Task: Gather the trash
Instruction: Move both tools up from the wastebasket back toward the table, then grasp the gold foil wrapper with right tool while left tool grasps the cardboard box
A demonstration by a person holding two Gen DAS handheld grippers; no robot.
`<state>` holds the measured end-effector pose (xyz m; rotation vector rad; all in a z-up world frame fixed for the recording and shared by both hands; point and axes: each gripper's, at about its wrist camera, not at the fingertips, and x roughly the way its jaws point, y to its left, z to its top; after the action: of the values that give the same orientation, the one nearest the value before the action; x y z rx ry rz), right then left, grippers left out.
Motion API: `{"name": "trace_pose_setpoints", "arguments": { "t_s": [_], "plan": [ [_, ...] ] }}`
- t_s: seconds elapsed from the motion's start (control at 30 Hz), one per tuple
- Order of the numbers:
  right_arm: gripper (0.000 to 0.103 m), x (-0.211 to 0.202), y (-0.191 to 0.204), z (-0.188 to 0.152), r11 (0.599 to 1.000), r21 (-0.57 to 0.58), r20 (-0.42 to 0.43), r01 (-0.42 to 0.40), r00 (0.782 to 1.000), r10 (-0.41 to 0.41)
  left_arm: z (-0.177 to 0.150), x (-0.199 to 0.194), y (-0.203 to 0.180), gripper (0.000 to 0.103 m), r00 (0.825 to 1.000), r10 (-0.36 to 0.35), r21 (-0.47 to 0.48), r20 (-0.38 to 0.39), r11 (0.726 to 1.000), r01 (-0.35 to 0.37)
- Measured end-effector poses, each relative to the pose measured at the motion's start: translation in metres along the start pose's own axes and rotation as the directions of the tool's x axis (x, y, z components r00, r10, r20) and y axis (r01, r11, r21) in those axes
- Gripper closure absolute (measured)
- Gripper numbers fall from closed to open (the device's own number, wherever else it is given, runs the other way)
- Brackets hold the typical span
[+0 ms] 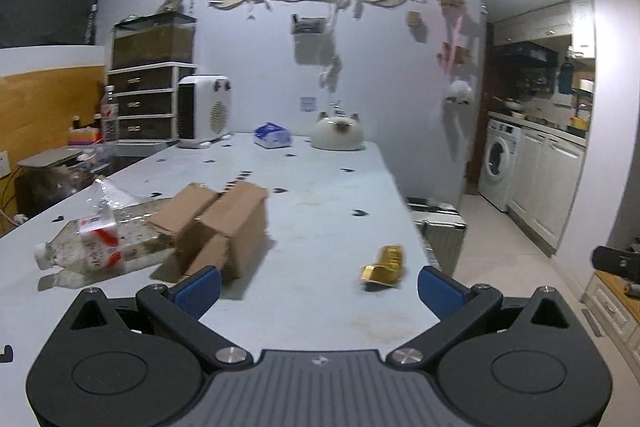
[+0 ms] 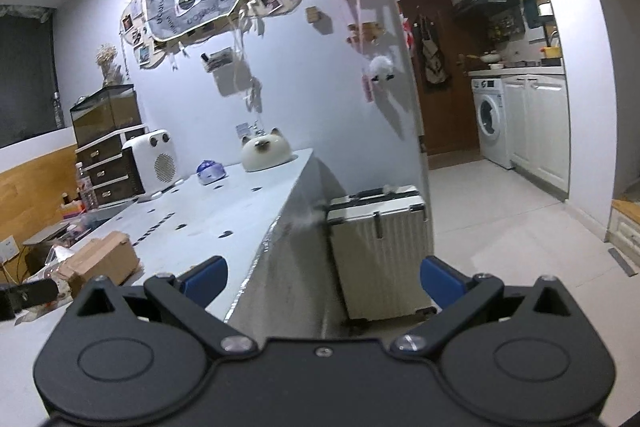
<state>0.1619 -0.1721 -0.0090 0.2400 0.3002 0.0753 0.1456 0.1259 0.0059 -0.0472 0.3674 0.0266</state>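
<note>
1. Your left gripper (image 1: 318, 287) hangs low over the near end of the table (image 1: 320, 187), fingers spread wide with nothing between them. Your right gripper (image 2: 322, 281) is just as wide and just as bare, but it sits off the table's right edge, looking past the near right corner toward the suitcase (image 2: 380, 247) on the floor.

2. The trash lies at the near end of the table. The gold wrapper (image 1: 385, 264) sits close to the right edge, just ahead of your left gripper's right finger. The cardboard box (image 1: 218, 227) sits left of centre, and the plastic bottle (image 1: 86, 247) lies on its side touching the box's left face, near the left edge.

3. The wrapper looks like the handiest first pick. Shift right until it sits between the fingers, come down flat to the surface, and close gently; crumpled foil will likely squash and slip.

4. For the box, I'd grip across its narrow side. For the bottle, take the body across its width so it doesn't roll.

5. No bin shows in either view, so find one before you lift.

6. Count: one gold wrapper, one cardboard box with open flaps, and one plastic bottle, with clear crumpled plastic behind it that I can't separate. The cat-shaped ornament (image 1: 338, 133), tissue pack (image 1: 273, 135) and heater (image 1: 205, 113) at the far end don't look like trash.
</note>
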Motion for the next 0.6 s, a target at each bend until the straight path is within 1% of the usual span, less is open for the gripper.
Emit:
{"name": "trace_pose_setpoints", "arguments": {
  "t_s": [0.07,0.13,0.2,0.27,0.37,0.47,0.6],
  "plan": [
    [0.0,0.007,0.008,-0.001,1.0,0.008,-0.009,-0.003,1.0,0.003,-0.001,0.009,0.013,0.003,1.0,0.014,-0.004,0.016,1.0,-0.014],
    [0.0,0.016,0.016,-0.002,1.0,0.02,-0.043,0.007,0.999,-0.007,-0.001,0.021,0.025,0.01,1.0,0.01,-0.001,0.027,1.0,-0.01],
    [0.0,0.023,0.019,-0.004,0.999,0.03,-0.066,-0.009,0.998,0.011,0.002,0.035,0.038,0.013,1.0,0.002,0.005,0.021,1.0,-0.002],
    [0.0,0.028,0.021,-0.007,0.999,0.039,-0.083,-0.032,0.996,0.035,0.003,0.049,0.046,0.021,1.0,-0.003,0.026,0.009,1.0,0.003],
    [0.0,0.033,0.026,-0.01,0.998,0.026,-0.088,-0.058,0.994,0.06,0.0,0.07,0.056,0.028,1.0,-0.015,0.068,-0.022,0.998,0.016],
    [0.0,0.037,0.03,-0.01,0.995,0.022,-0.089,-0.102,0.991,0.103,-0.002,0.088,0.066,0.03,0.999,-0.02,0.076,-0.036,0.997,0.023],
    [0.0,0.045,0.038,-0.01,0.99,0.053,-0.086,-0.13,0.987,0.134,-0.001,0.109,0.073,0.034,0.999,-0.037,0.07,-0.033,0.997,0.039]
  ]
}}
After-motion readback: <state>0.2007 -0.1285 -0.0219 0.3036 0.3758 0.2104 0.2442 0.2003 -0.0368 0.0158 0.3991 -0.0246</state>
